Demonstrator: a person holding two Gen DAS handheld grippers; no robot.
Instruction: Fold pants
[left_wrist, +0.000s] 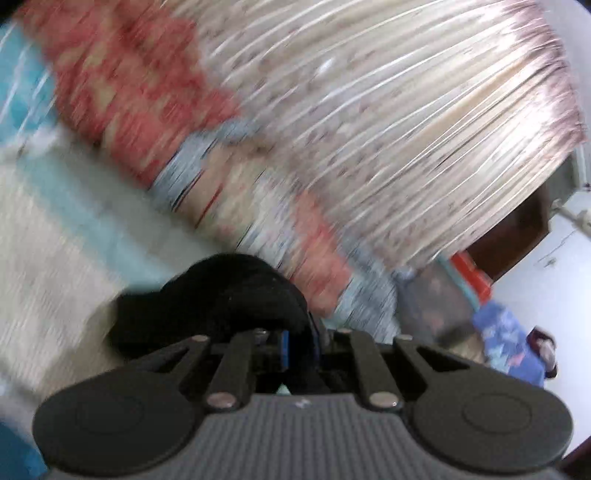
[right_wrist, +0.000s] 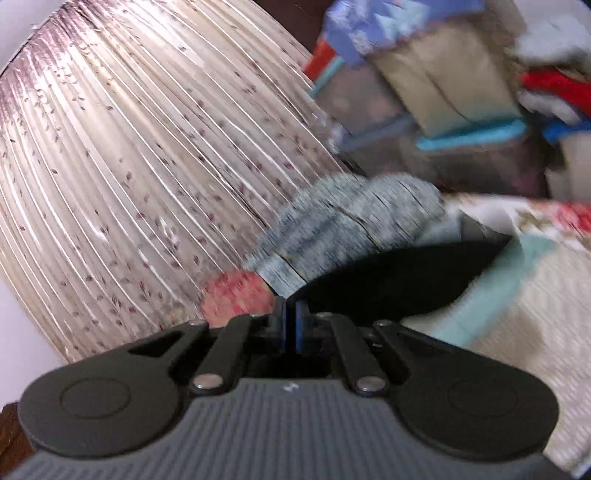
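The pants are black cloth. In the left wrist view a bunched fold of the pants (left_wrist: 214, 299) wraps over my left gripper (left_wrist: 301, 343), whose jaws are shut on it. In the right wrist view the pants (right_wrist: 391, 280) stretch out to the right from my right gripper (right_wrist: 290, 325), whose jaws are pressed together on the cloth's edge. Both views are motion-blurred. The pants hang above a bed with a cream and light-blue quilt (left_wrist: 48, 236), also seen in the right wrist view (right_wrist: 517, 314).
A pleated floral curtain (left_wrist: 406, 110) fills the far side, also in the right wrist view (right_wrist: 129, 147). A red and grey patterned blanket (left_wrist: 147, 92) lies along the bed. Stacked boxes and cloth piles (right_wrist: 461, 92) stand at the right.
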